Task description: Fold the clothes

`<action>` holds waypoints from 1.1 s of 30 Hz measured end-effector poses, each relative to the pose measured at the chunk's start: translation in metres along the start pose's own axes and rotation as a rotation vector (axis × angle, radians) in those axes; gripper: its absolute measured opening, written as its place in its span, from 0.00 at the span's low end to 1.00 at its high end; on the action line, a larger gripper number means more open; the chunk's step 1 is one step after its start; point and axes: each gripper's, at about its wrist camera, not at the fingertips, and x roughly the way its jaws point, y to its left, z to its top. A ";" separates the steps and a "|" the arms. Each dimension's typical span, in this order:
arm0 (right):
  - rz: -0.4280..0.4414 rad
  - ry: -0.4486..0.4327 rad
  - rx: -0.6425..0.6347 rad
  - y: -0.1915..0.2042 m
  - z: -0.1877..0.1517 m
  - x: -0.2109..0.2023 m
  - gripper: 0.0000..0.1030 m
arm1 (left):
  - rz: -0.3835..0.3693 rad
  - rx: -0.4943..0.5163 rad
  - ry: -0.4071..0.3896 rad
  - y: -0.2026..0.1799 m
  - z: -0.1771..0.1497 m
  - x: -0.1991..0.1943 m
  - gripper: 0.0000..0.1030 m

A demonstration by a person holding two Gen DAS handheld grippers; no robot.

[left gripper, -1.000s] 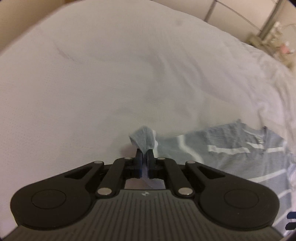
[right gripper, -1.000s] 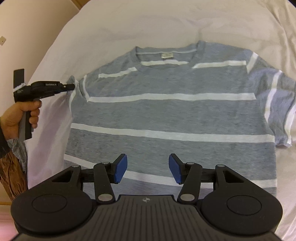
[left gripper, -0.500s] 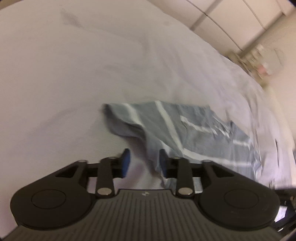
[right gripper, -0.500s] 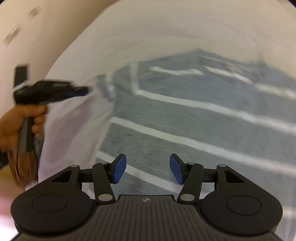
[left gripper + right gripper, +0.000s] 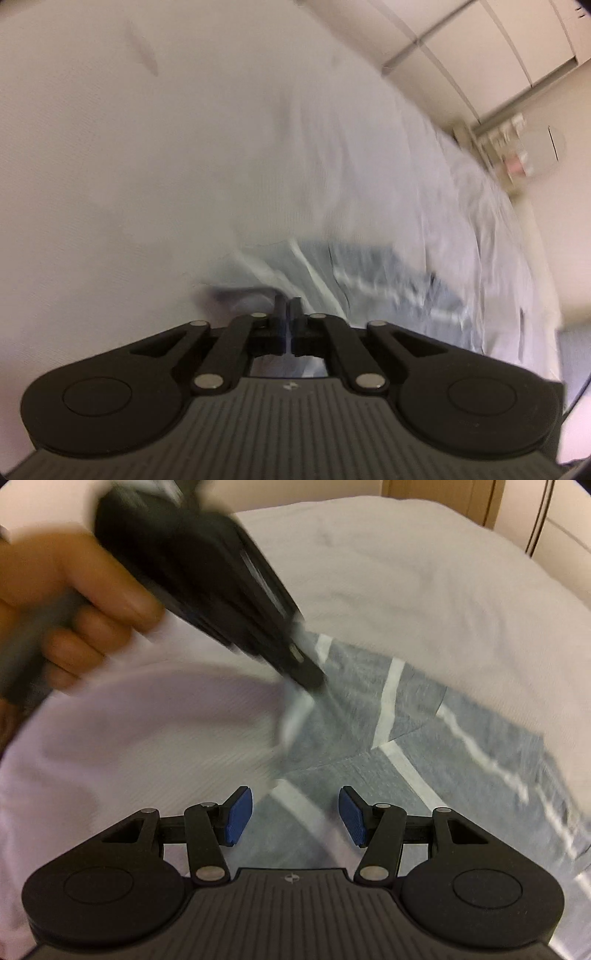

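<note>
A grey T-shirt with white stripes (image 5: 424, 760) lies on a white sheet. In the left wrist view the shirt (image 5: 376, 280) is blurred and lies ahead to the right. My left gripper (image 5: 287, 303) is shut on the shirt's sleeve edge; in the right wrist view it (image 5: 312, 681) comes in from the upper left, held by a hand, its tip on the sleeve. My right gripper (image 5: 295, 818) is open and empty, just above the shirt's side edge below the sleeve.
The white bed sheet (image 5: 166, 147) fills most of both views. A cluttered shelf (image 5: 513, 147) and cabinet doors (image 5: 498, 44) stand beyond the bed at the upper right. The person's hand (image 5: 85, 605) is at the upper left of the right wrist view.
My left gripper opened, then shut again on the sleeve edge. My right gripper has swung left toward the sleeve and stays open. Both views are motion blurred.
</note>
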 end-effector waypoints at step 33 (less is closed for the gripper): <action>-0.059 0.053 0.255 -0.025 -0.076 -0.067 0.63 | 0.099 -0.092 0.052 0.029 -0.052 -0.002 0.44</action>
